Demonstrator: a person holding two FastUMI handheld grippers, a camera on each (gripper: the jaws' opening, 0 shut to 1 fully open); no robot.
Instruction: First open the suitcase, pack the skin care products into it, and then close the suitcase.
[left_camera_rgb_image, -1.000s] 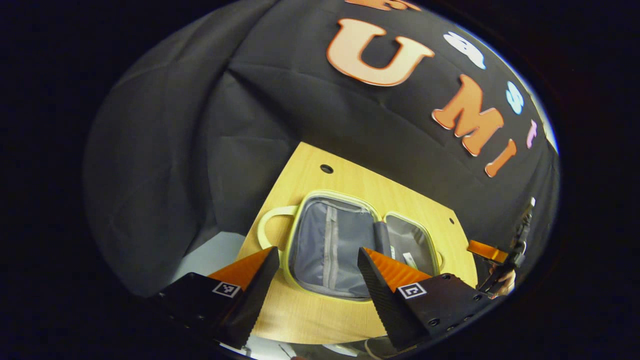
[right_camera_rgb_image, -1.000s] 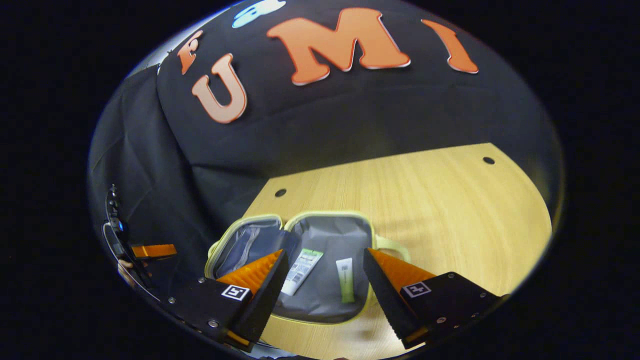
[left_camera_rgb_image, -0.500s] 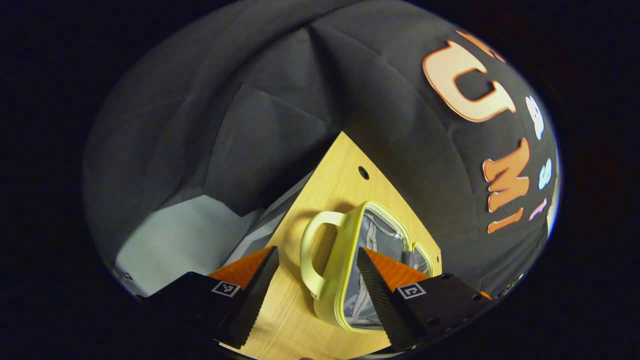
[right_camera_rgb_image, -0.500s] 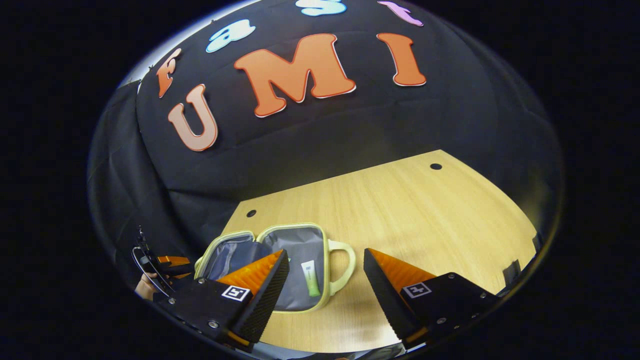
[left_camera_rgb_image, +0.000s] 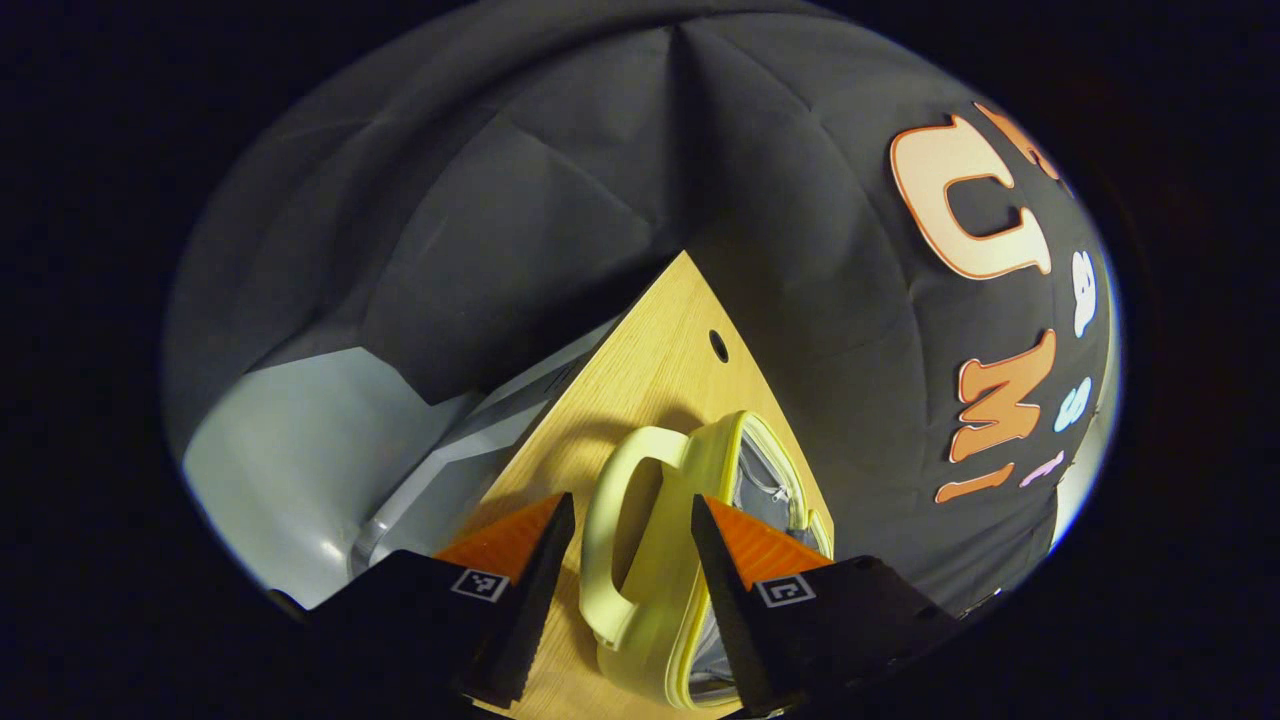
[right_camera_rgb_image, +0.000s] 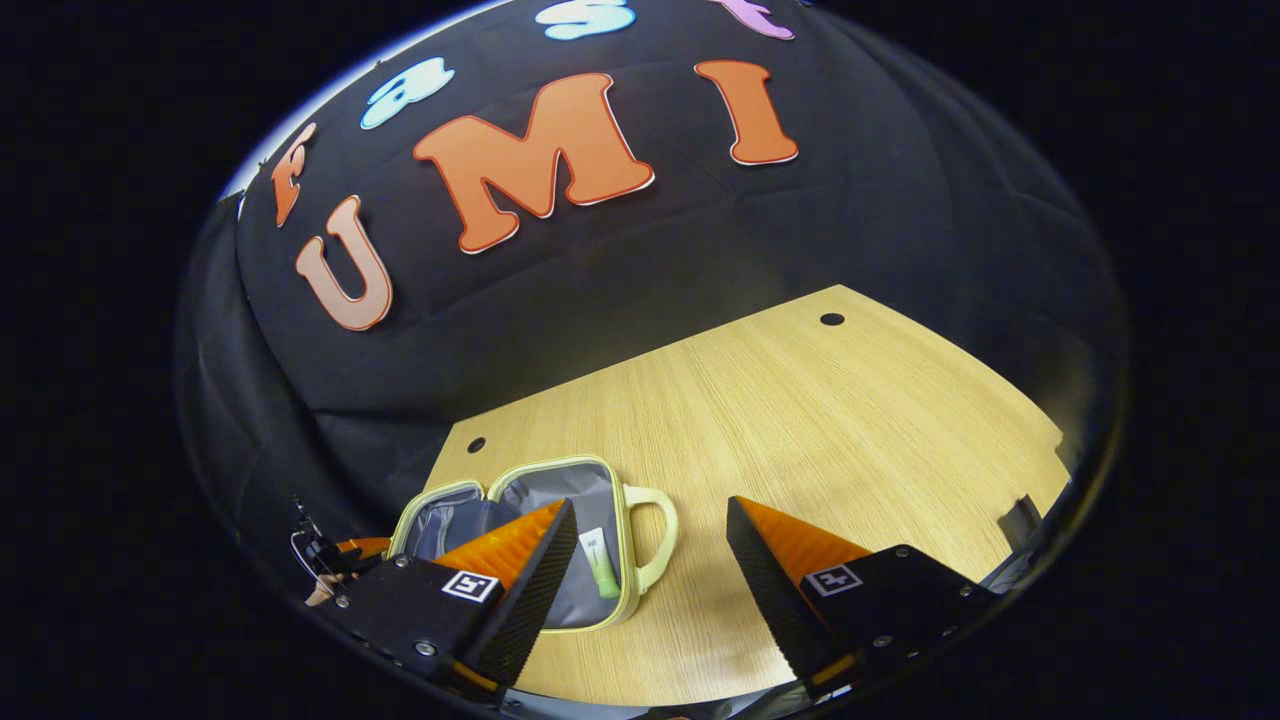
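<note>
A small pale yellow-green suitcase lies open on the wooden table, its grey lining showing. In the left gripper view its looped handle sits between the fingers of my left gripper, which is open but narrowed around it; I see no firm pinch. In the right gripper view the suitcase lies at the lower left with a white-and-green tube in its right half. My right gripper hovers open above the table beside the handle, holding nothing. The left gripper and a hand peek in at far left.
The wooden table stretches to the right of the suitcase, with small round holes near its back edge. Black cloth walls close in behind. The table corner and grey floor lie to the left in the left gripper view.
My left gripper swung round to the suitcase's handle end, came closer, and its fingers narrowed around the handle. My right gripper drew back, so the suitcase looks smaller and further left.
</note>
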